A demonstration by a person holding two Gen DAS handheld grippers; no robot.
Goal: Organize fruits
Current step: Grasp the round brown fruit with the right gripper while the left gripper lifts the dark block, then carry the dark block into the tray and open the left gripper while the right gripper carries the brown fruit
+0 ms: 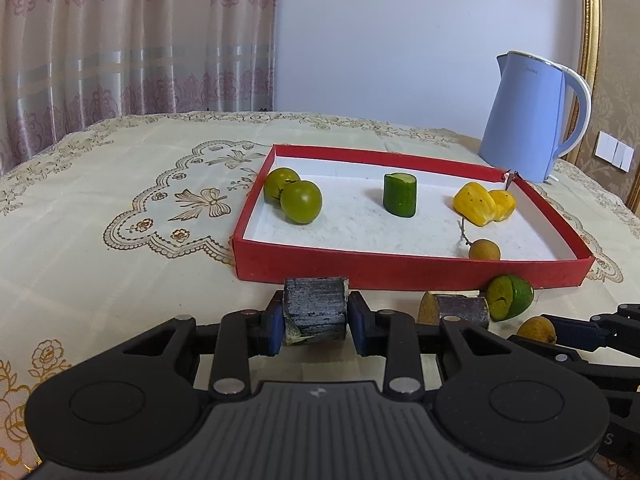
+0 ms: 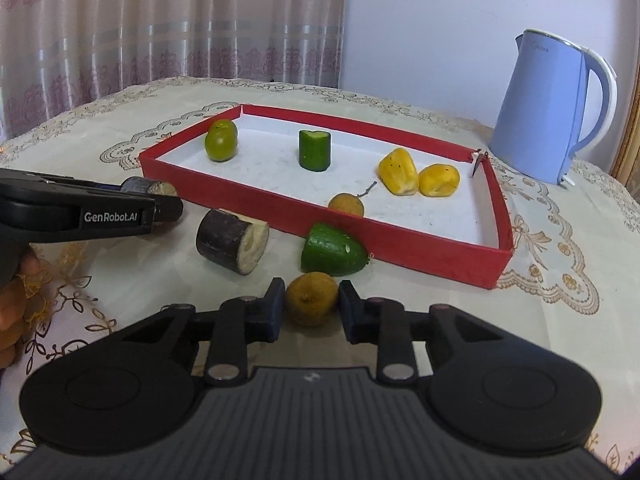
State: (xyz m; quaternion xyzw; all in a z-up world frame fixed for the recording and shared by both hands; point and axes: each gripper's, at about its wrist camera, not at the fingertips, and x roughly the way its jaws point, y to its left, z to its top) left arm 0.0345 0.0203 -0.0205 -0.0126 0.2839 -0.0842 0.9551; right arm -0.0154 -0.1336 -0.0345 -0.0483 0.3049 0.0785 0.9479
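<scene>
My left gripper [image 1: 316, 305] is shut on a dark sugarcane piece [image 1: 314, 314], just in front of the red tray [image 1: 400, 270]. My right gripper [image 2: 312, 292] is shut on a brown longan [image 2: 311, 300] on the cloth, before the tray's near wall [image 2: 400, 240]. A second sugarcane piece [image 2: 232, 246] and a cut green fruit [image 2: 332, 250] lie on the table between the grippers and the tray. Inside the tray are two green round fruits [image 1: 301, 202], a cucumber chunk [image 1: 400, 194], two yellow pieces [image 1: 476, 204] and a stemmed longan [image 1: 485, 250].
A blue kettle [image 2: 556, 108] stands behind the tray's far right corner. A person's hand [image 2: 16, 308] holds the left gripper [image 2: 168, 204] at the left edge. An embroidered cloth covers the table; a curtain and wall are behind.
</scene>
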